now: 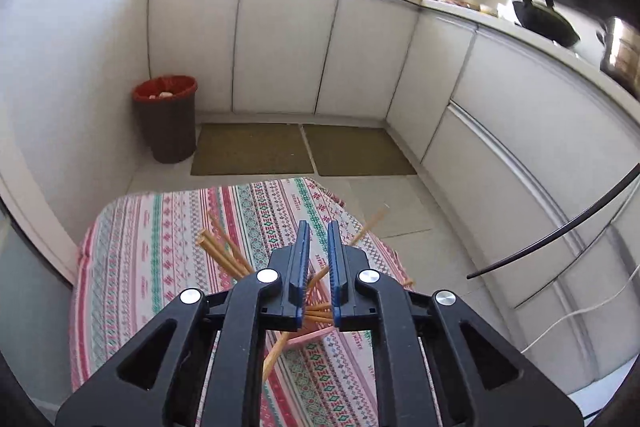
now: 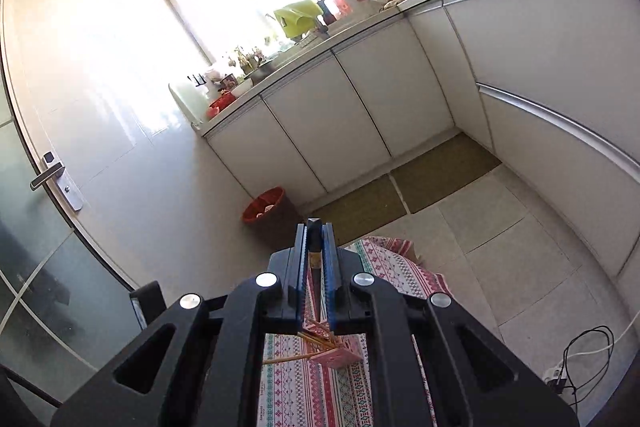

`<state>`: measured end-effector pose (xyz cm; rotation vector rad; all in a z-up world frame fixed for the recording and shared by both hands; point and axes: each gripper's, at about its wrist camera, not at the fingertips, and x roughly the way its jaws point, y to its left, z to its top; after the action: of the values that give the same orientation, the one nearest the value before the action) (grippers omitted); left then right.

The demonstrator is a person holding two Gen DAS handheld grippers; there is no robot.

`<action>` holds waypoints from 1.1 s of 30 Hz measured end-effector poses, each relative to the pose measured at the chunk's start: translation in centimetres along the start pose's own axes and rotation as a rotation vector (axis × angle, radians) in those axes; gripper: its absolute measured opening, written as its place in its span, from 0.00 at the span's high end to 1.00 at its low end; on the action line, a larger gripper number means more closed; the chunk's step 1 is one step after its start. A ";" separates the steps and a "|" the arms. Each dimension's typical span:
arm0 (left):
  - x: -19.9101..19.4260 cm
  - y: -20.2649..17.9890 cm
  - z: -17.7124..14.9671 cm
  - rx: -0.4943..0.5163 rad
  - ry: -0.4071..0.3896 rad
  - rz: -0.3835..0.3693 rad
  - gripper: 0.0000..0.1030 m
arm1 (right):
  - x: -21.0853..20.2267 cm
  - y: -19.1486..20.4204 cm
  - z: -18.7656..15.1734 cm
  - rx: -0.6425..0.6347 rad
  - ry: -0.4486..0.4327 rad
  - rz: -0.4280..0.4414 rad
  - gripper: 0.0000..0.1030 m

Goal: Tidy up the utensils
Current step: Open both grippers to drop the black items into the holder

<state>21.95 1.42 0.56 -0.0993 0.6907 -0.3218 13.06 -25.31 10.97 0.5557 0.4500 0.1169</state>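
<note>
1. Right wrist view: the right gripper [image 2: 315, 233] is clamped on a dark chopstick [image 2: 314, 247], a slim stick with a yellow band just below its dark end, which juts past the fingertips toward twelve o'clock. Its lower end runs down between the blue ribbed pads [image 2: 330, 259] toward the pink holder [image 2: 335, 357] at six o'clock.

2. Left wrist view: the left gripper [image 1: 319, 233] hangs with a narrow gap between its fingers and nothing in it, directly above the holder.

3. The orange chopsticks [image 1: 224, 247] fan out of the holder toward ten o'clock; one [image 1: 372, 225] leans toward two o'clock, another [image 1: 274, 355] pokes out toward seven o'clock. They are thin, smooth, square-ended rods.

4. The holder looks like a perforated plastic box, tipped or lying on its side on the patterned tablecloth [image 1: 160, 259], a soft woven cloth draped over a small table.

5. Risks, as I judge them:
   - The dark stick is held near one end, so it could pivot in the pads and miss the opening.
   - Pushing it in at an angle may shove the light holder across the cloth or spill the loose fan.
   - The stick leaning toward two o'clock sits near the table edge and could roll to the tiled floor [image 1: 400, 195].
</note>
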 end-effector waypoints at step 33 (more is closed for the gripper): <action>-11.5 4.6 -3.0 -0.106 -0.254 0.235 0.08 | 9.4 7.3 -8.3 -0.321 0.044 -0.167 0.46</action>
<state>12.86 9.57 4.36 -0.1559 0.4609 -0.0449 17.88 -13.01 4.96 0.1999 0.5067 0.0394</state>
